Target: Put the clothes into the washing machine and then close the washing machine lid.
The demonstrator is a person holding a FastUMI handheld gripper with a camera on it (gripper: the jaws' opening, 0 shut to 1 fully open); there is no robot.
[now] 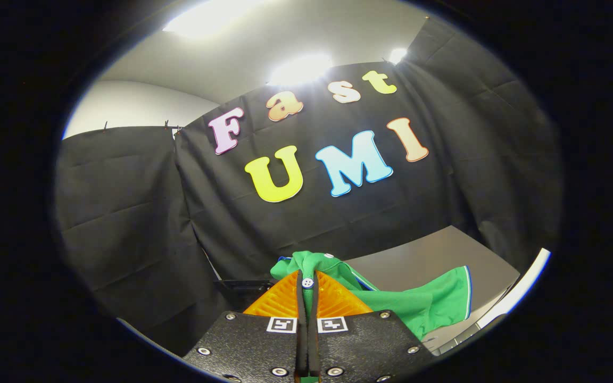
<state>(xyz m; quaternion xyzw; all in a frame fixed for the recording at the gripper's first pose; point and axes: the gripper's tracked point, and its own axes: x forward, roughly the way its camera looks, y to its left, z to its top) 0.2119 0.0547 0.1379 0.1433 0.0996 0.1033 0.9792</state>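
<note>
The tool [307, 290] is clamped on a soft green garment with white buttons and blue-white trim [423, 303], which is held raised against the black cloth booth wall [312, 223], its loose part draped to one side of the fingers. A slip is judged possible, since only a thin fold is pinched. A curved white rim [519, 290] is seen beyond the garment; whether it belongs to the washing machine cannot be told.

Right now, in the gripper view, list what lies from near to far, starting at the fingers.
gripper, its fingers shut on the green shirt → green shirt pinched between them and draping off to one side → grey tabletop beyond the shirt → black cloth wall at the back.
</note>
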